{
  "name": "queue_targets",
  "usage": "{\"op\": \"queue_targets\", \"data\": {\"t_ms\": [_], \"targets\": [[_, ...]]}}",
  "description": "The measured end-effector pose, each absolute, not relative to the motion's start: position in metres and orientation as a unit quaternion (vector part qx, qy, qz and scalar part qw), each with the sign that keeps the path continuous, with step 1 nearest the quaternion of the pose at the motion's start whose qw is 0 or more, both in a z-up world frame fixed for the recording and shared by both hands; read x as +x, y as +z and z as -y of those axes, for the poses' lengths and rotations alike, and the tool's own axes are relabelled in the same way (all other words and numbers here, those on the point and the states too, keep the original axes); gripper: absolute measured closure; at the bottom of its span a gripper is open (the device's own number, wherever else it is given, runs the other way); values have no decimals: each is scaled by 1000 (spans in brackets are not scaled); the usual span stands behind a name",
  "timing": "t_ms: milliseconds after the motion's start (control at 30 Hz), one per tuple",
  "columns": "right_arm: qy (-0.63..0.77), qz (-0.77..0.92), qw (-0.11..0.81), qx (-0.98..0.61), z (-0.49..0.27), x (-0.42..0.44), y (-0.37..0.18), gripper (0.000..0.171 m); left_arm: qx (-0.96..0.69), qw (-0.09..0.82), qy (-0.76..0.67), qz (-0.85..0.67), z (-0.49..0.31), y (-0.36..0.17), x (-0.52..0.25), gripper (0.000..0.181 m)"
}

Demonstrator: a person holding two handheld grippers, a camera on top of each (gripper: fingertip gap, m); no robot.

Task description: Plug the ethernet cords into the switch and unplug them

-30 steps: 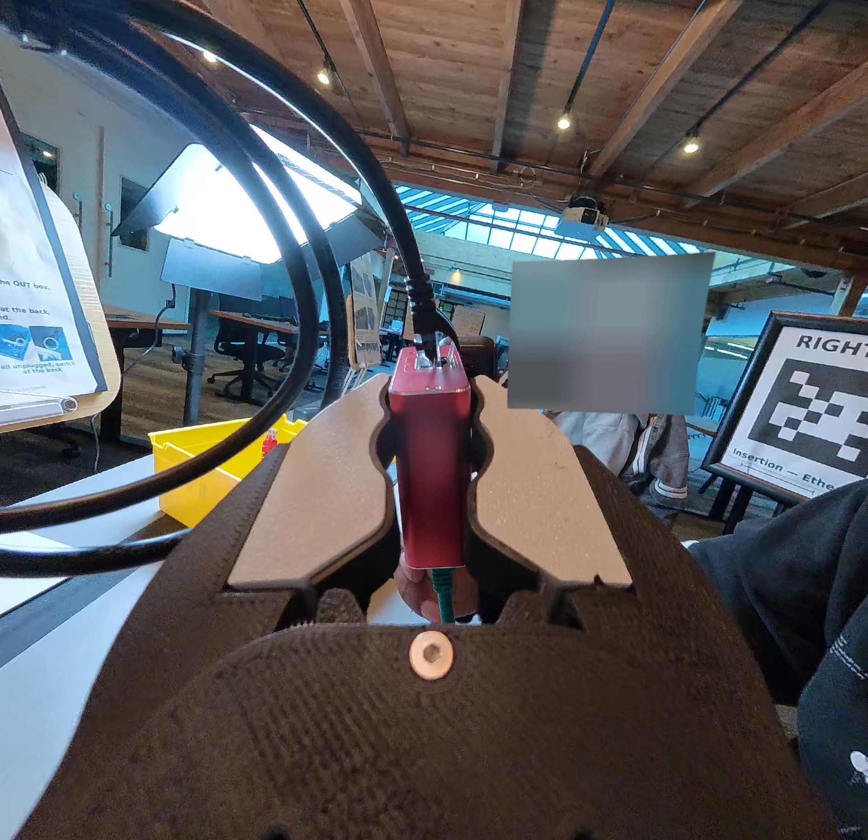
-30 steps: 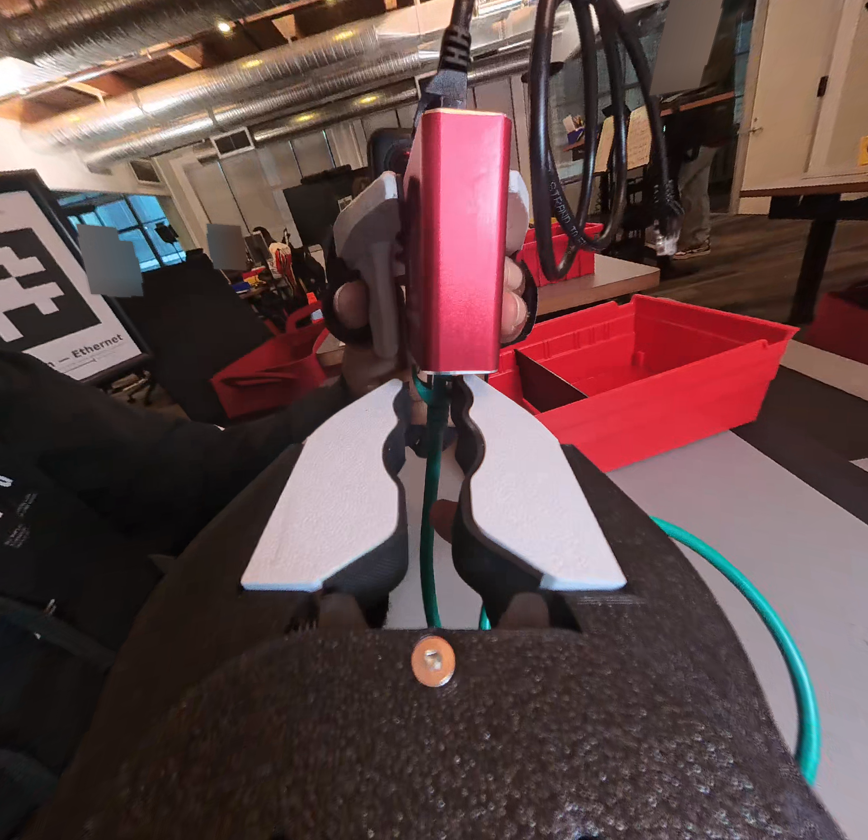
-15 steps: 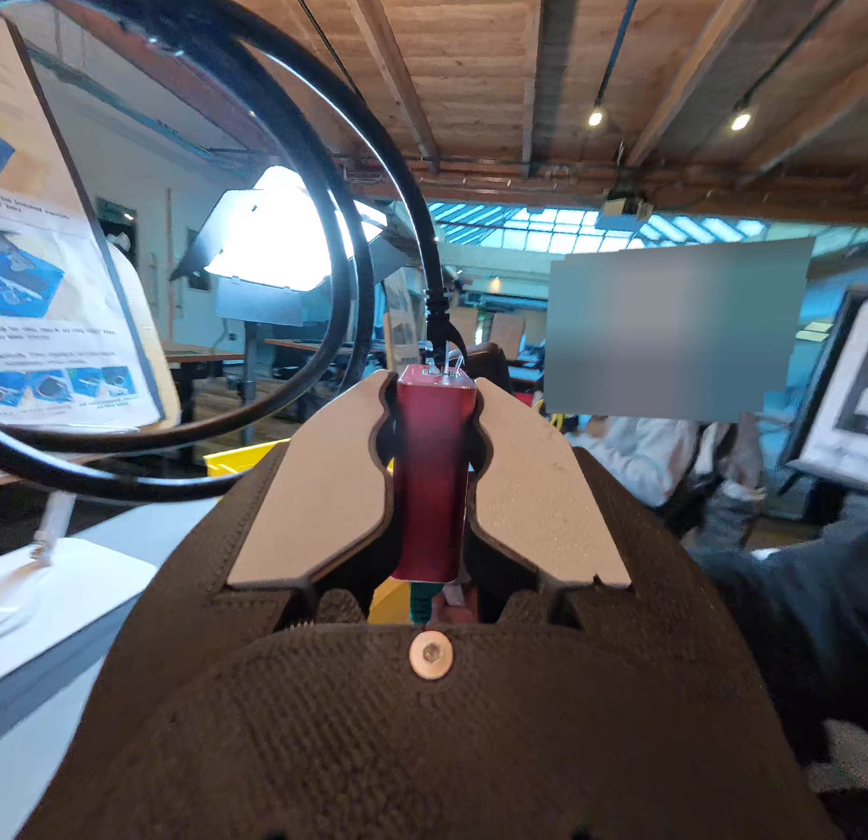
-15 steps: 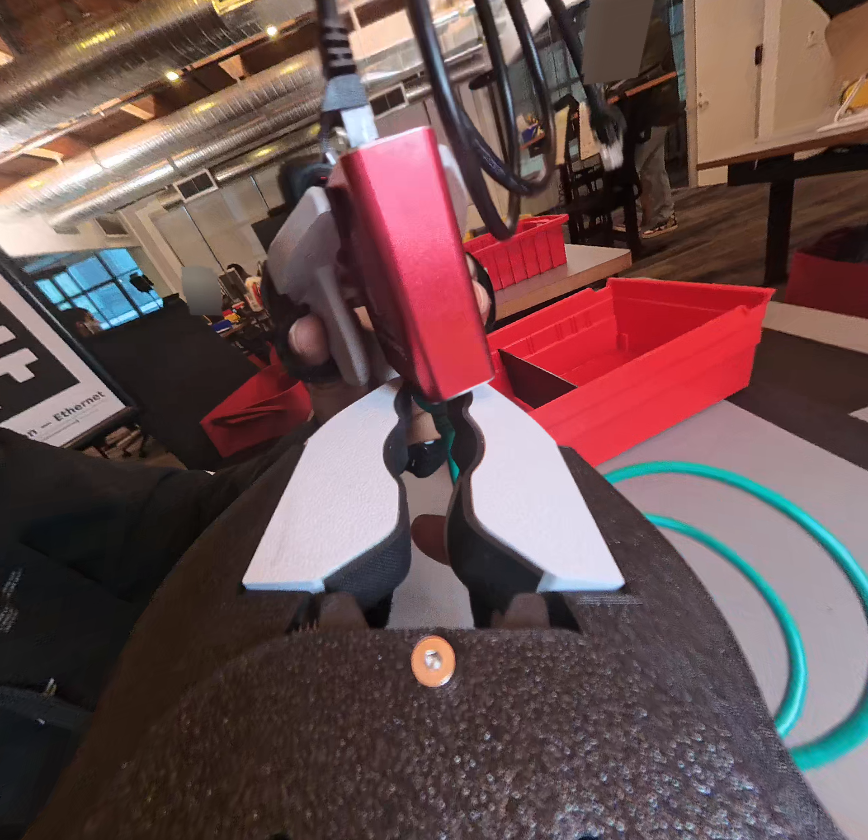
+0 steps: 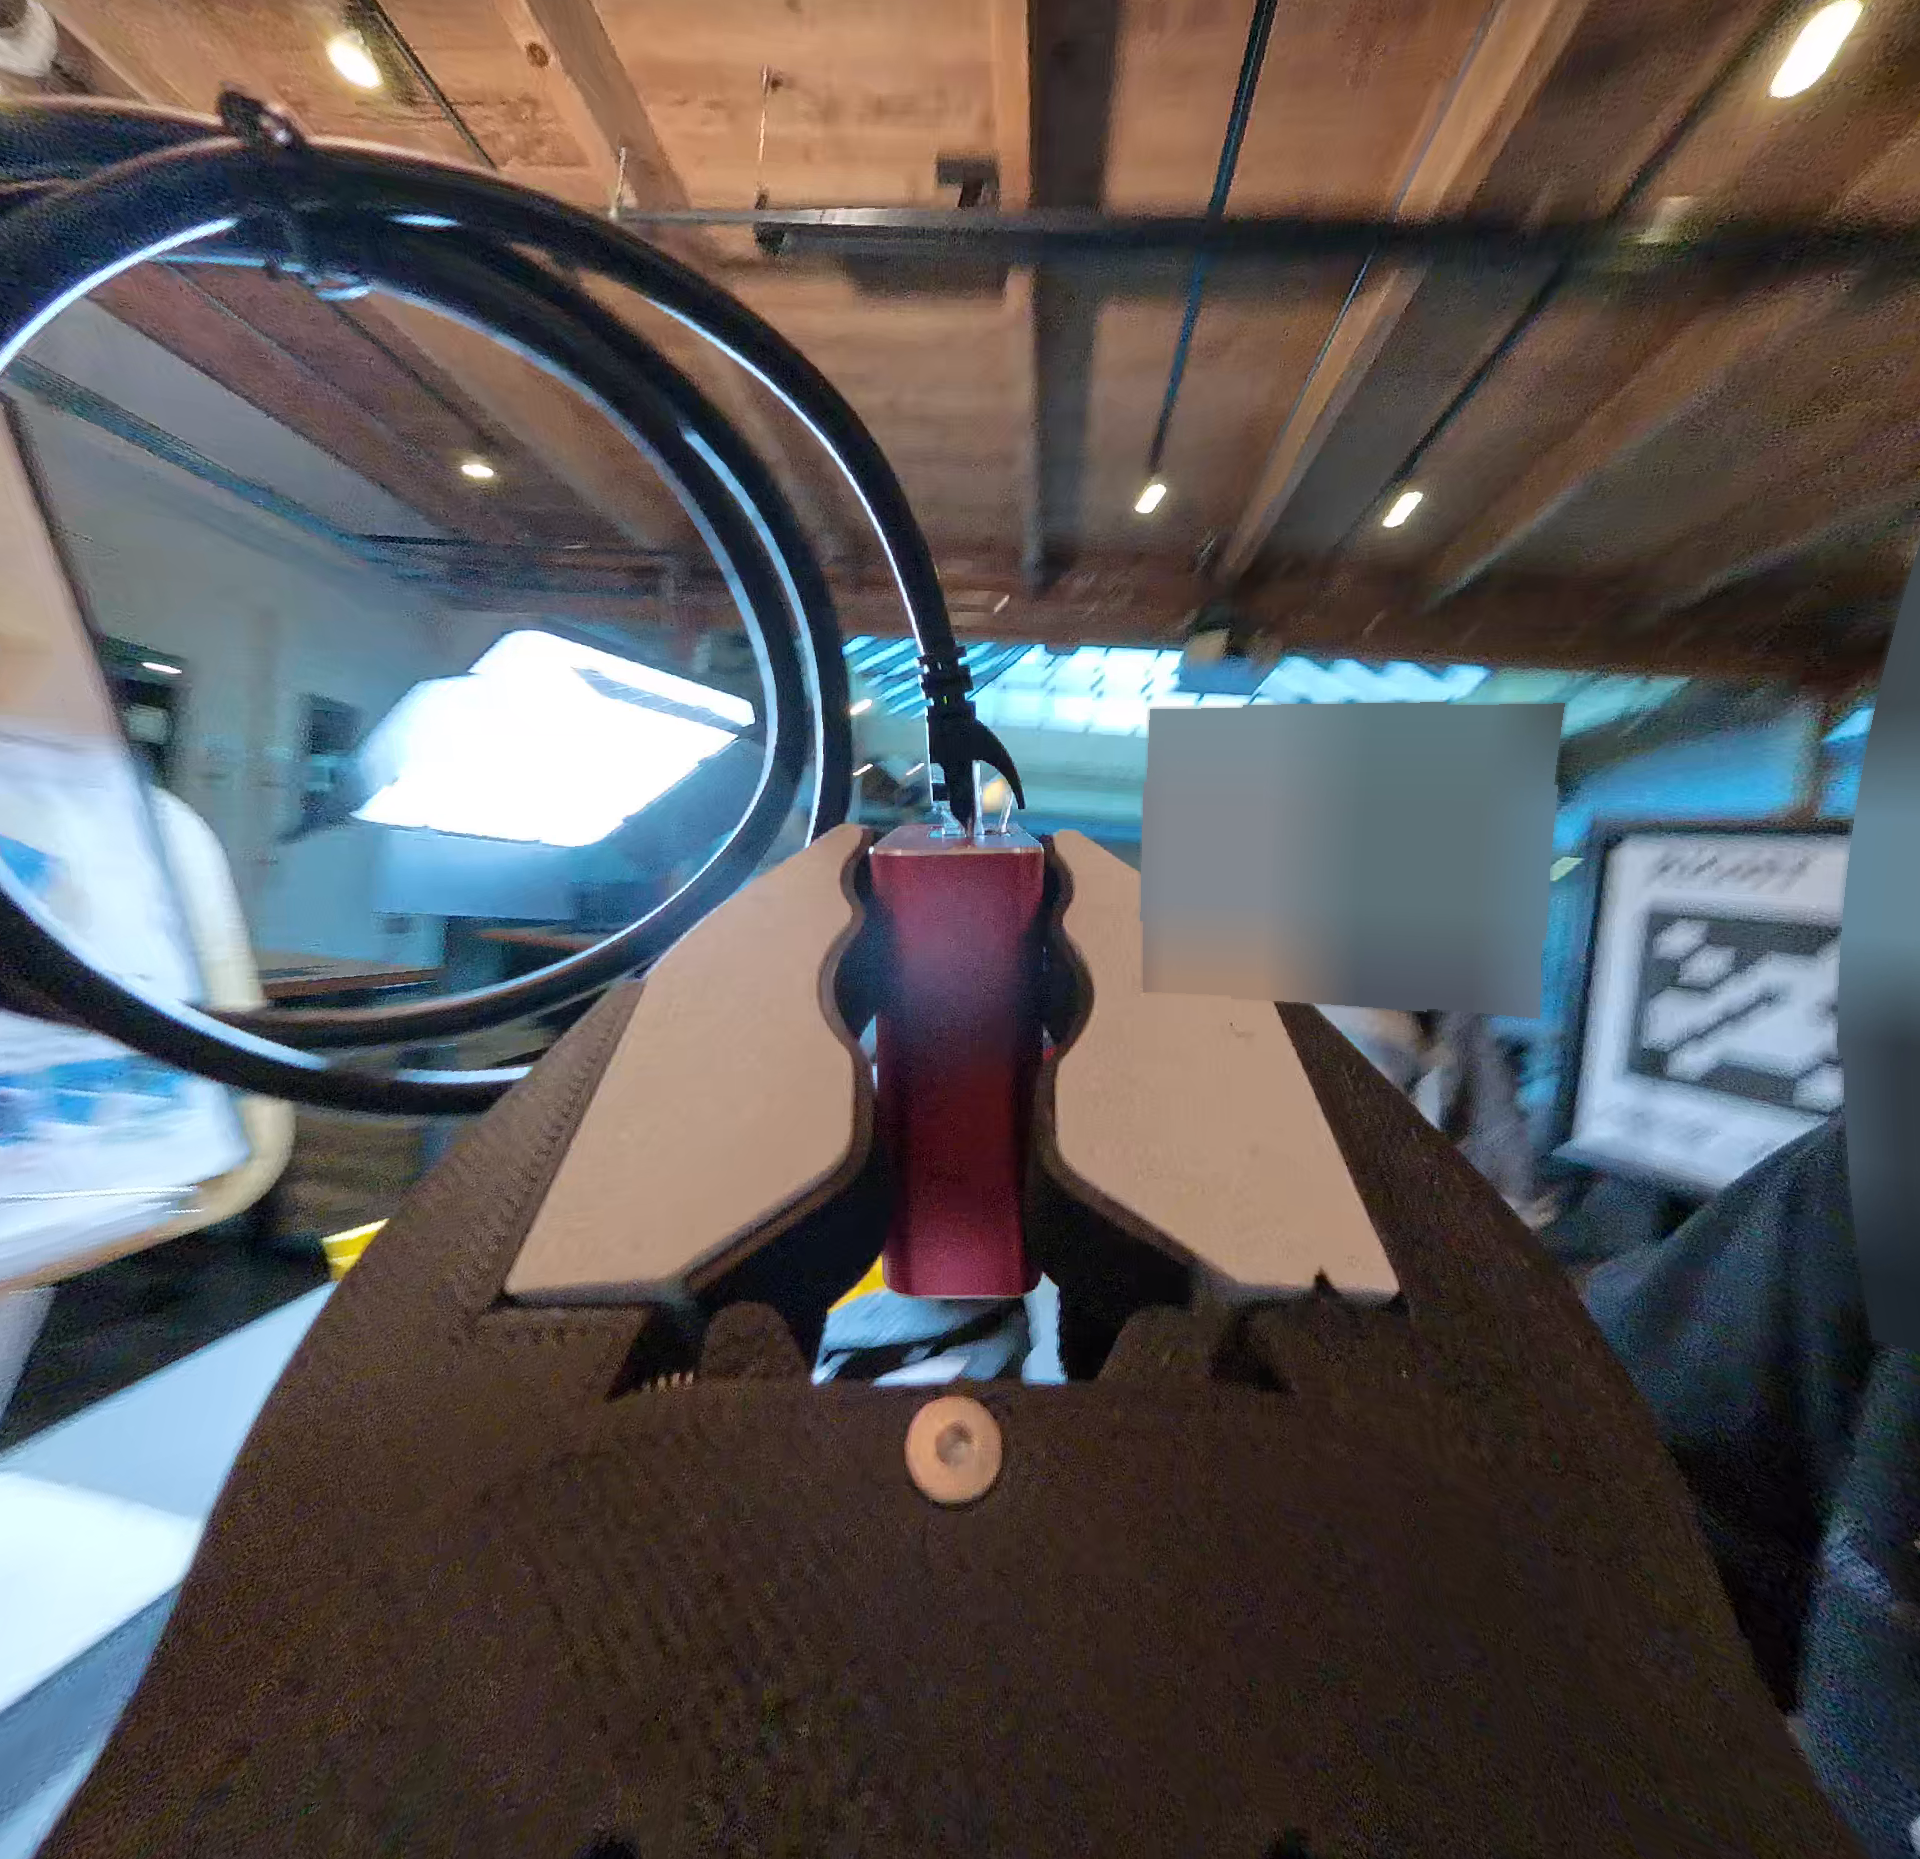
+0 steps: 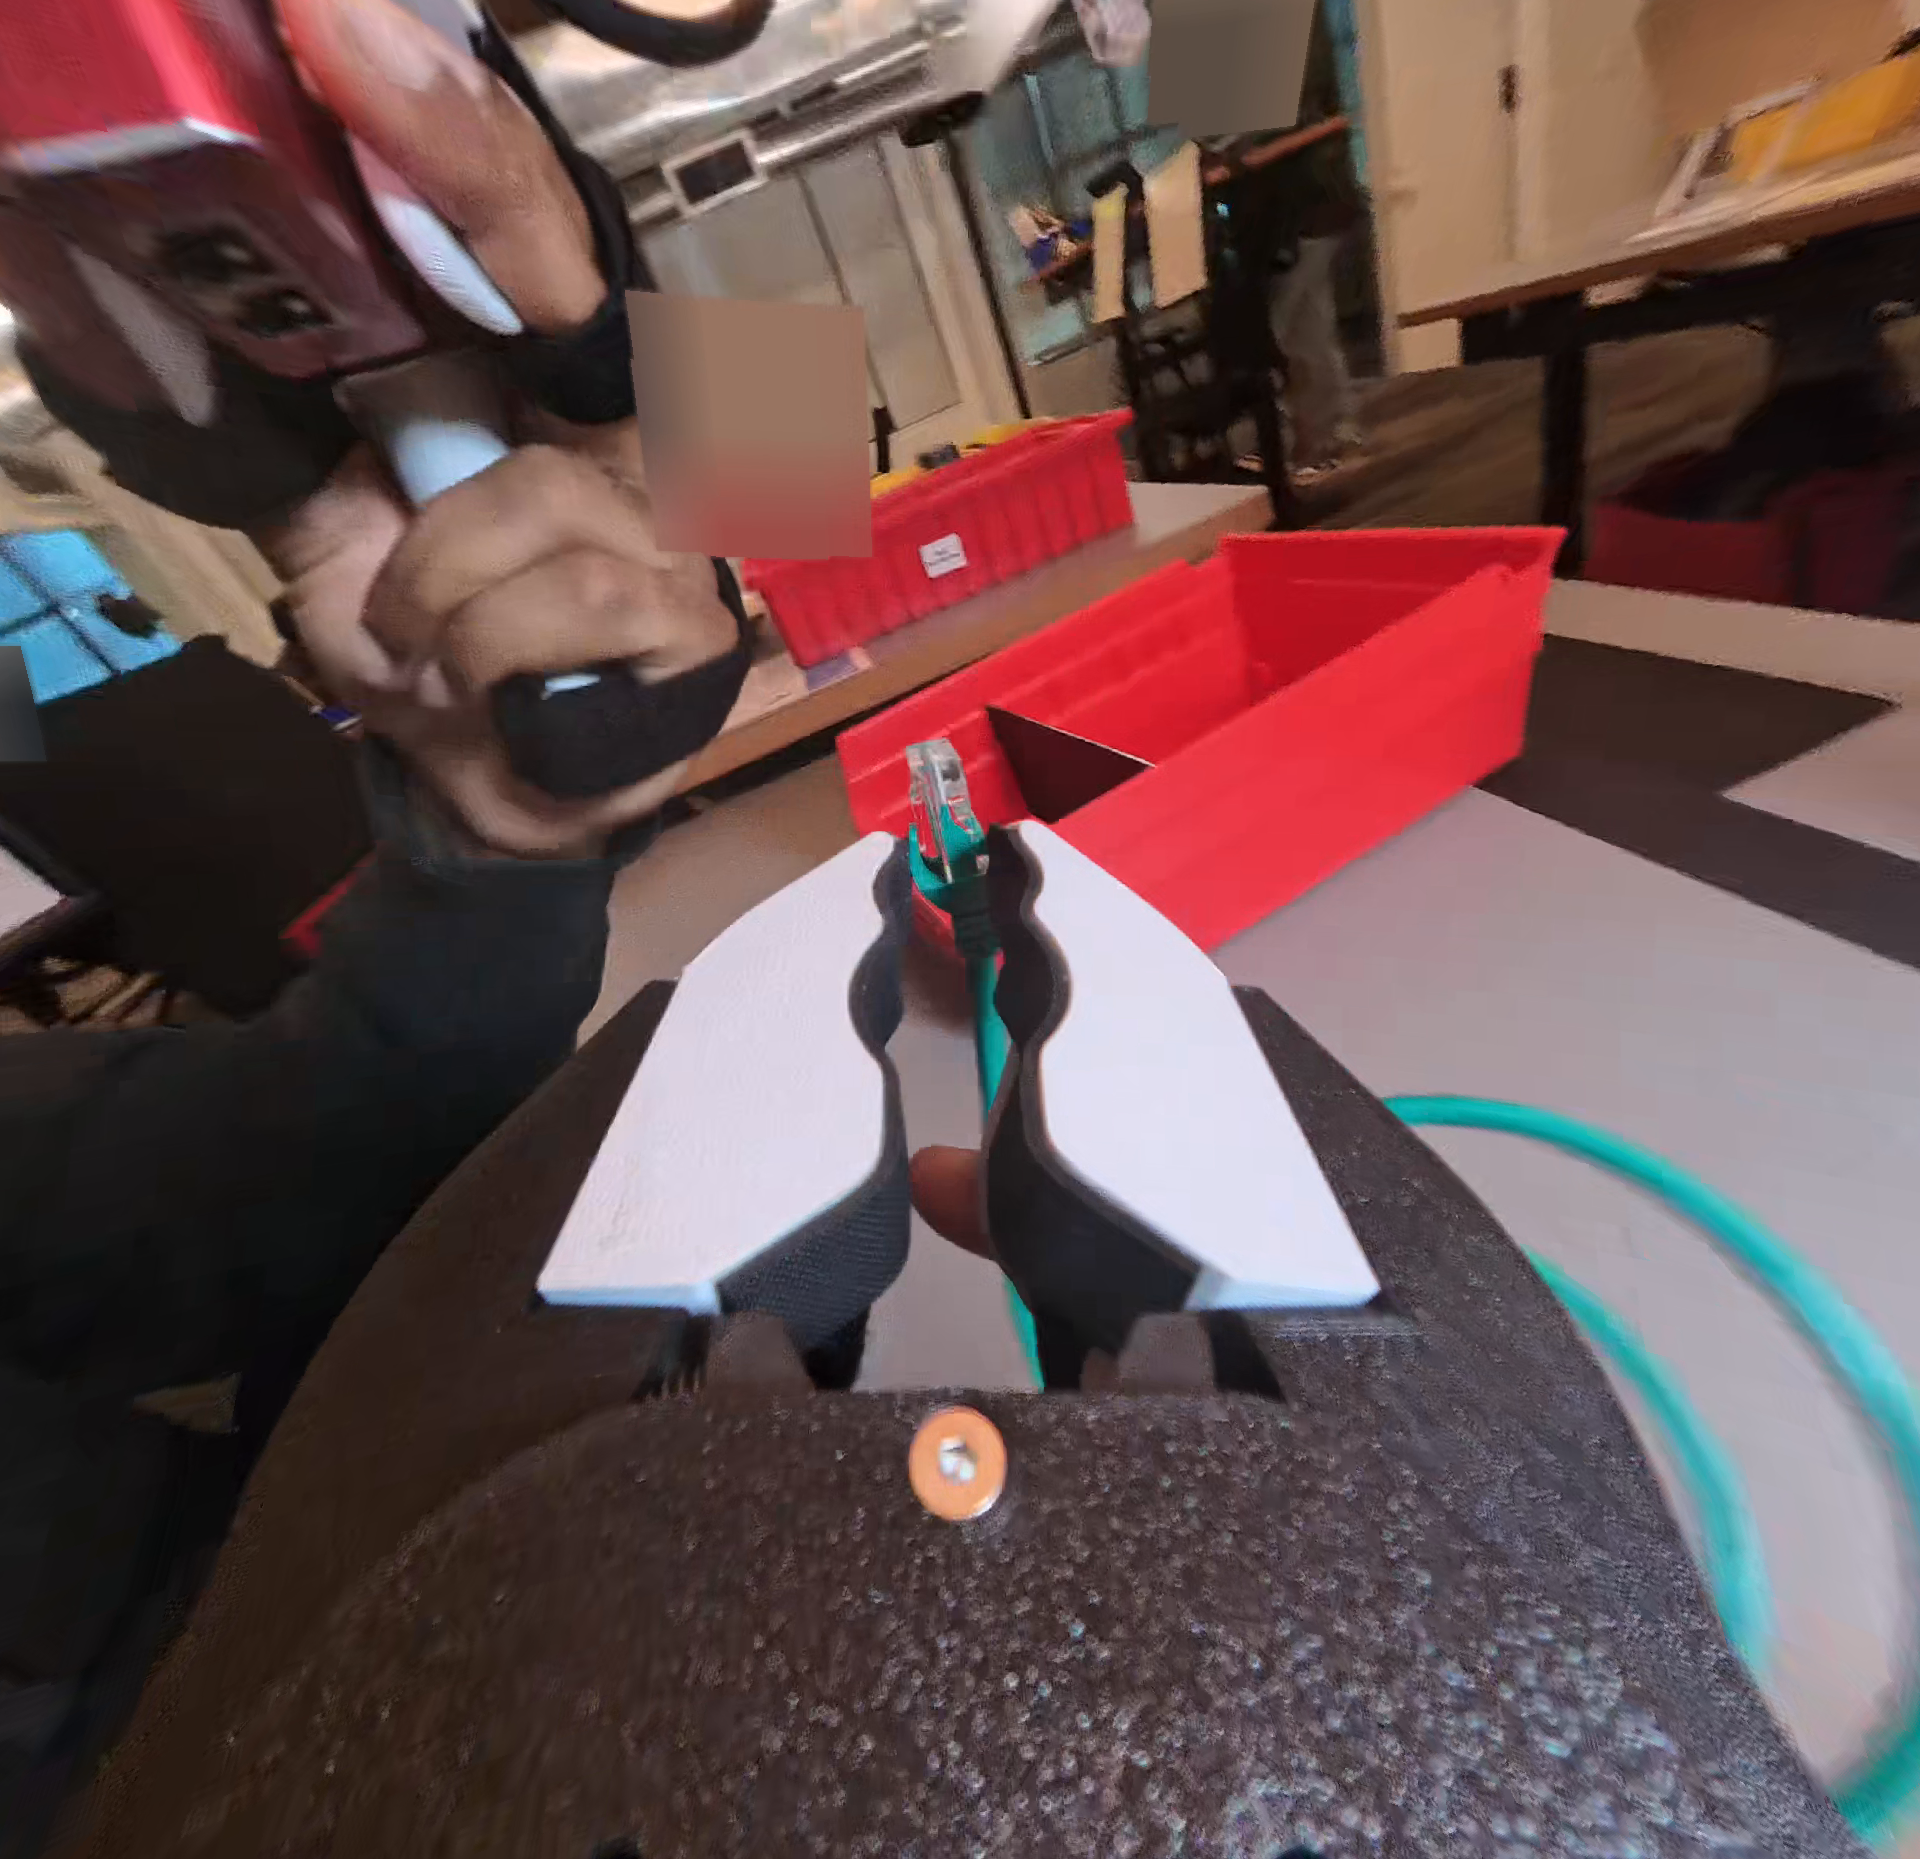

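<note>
A: Start closest in. What are the left tongs [image 5: 954, 853] doing?

B: They're clamped on the red switch [image 5: 956, 1061], one finger against each long side. The switch stands lengthwise between them, its far end level with the fingertips.

A: Anything plugged into it?

B: A black ethernet cord [image 5: 940, 687] enters that far end. From the plug it rises and sweeps left into a big coiled loop of several turns, hanging in the air against the wooden ceiling [image 5: 1039, 303].

A: And the right tongs [image 6: 945, 843]?

B: Closed on the green ethernet cord [image 6: 971, 926], gripping it just behind the plug. The clear connector [image 6: 935, 786] sticks out past the fingertips, free in the air and not in any port. The rest of the green cord runs back between the fingers, then curls out in loops on the grey tabletop [image 6: 1558, 978] on the right.

A: Where's the switch from that side?

B: Up in the top left corner, blurred, well apart from the green plug. Below it a person's hand [image 6: 520, 604] grips the left tool's handle.

A: Farther off?

B: A red bin [image 6: 1299, 739] with a dark divider sits on the tabletop just beyond the right fingertips. Another red bin [image 6: 987, 521] stands on a table behind it.
</note>
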State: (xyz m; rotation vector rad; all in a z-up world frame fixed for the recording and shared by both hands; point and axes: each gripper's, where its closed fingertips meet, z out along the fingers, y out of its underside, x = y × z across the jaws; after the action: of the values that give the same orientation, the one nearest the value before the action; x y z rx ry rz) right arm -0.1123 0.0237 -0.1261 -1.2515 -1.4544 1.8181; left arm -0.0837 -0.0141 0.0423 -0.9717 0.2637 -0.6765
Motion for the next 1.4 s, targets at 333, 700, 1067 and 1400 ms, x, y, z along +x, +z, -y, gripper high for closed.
{"op": "queue_targets", "data": {"t_ms": [333,700,1067,1400], "targets": [[657,528,333,-422,-73,-61,-39,157,-521,800,-285,-81,3,24,-122,153],[564,477,487,-467,-182,7,-4,157,-555,768,-305,-94,-23,-1,-97,153],[337,498,507,-617,-289,-7,-130,157,-583,743,-310,-109,-40,-18,-75,153],[274,508,449,-682,-302,-5,-177,156,-596,731,-314,-110,-47,-27,-69,153]]}}
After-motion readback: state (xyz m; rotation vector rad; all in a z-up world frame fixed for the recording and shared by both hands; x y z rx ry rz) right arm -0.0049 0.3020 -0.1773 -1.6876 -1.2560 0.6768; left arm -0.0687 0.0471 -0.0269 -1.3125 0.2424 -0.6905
